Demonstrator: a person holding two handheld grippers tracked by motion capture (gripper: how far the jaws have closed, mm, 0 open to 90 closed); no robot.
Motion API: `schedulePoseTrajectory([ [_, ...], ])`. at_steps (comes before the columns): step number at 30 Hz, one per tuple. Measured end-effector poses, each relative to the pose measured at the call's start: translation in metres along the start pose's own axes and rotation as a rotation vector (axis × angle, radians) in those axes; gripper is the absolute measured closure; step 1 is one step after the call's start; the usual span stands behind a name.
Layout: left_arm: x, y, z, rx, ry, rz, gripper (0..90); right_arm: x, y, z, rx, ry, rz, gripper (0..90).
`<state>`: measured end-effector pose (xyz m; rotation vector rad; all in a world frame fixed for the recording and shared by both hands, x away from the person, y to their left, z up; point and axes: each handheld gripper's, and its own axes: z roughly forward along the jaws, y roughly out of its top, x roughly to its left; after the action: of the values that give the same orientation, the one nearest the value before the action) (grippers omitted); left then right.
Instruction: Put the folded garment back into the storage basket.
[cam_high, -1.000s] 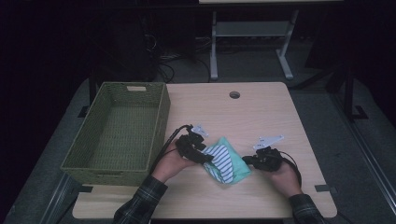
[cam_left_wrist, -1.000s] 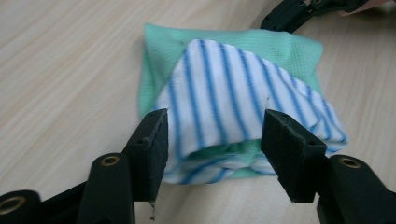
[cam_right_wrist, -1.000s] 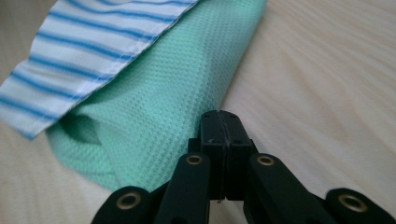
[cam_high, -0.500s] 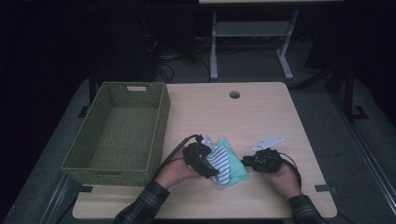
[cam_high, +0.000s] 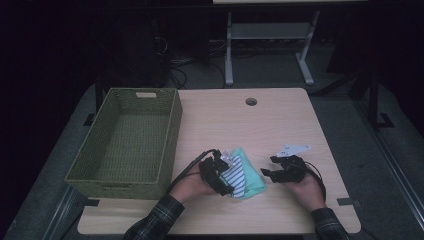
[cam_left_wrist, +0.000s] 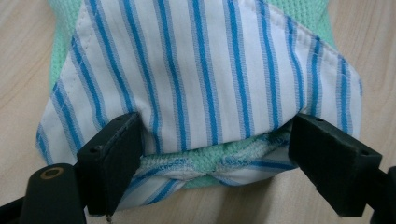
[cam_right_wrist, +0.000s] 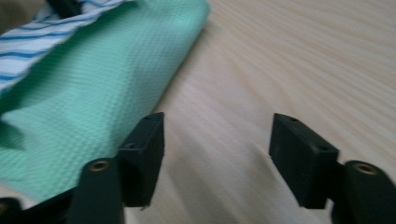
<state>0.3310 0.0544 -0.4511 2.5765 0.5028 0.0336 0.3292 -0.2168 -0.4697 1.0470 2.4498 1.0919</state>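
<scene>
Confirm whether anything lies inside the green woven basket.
No: the green woven basket shows a bare woven floor in the high view.

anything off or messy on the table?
Nothing stands out. The folded cloth, striped side over green, lies flat on the table beside the empty basket. The left hand-held gripper straddles its edge; the right hand-held gripper is just off it.

no readable text, labels or signs
</scene>
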Motion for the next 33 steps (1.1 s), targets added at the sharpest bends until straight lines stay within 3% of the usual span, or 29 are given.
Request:
schedulePoseTrajectory([
  [11, -0.004, 0.001, 0.002, 0.012, 0.028, 0.002, 19.0, -0.018, -0.008, 0.005, 0.014, -0.121, 0.066, 14.3],
  [15, -0.005, 0.001, 0.0, 0.015, 0.031, 0.001, 27.2, -0.024, -0.011, 0.005, -0.005, -0.133, 0.09, 13.4],
  [25, -0.001, 0.002, -0.005, 0.01, 0.014, -0.008, 58.0, -0.027, -0.011, 0.005, -0.001, -0.134, 0.111, 12.8],
  [33, 0.0, 0.003, -0.005, 0.014, 0.006, -0.022, 70.9, -0.027, -0.011, 0.005, 0.0, -0.133, 0.114, 12.8],
])
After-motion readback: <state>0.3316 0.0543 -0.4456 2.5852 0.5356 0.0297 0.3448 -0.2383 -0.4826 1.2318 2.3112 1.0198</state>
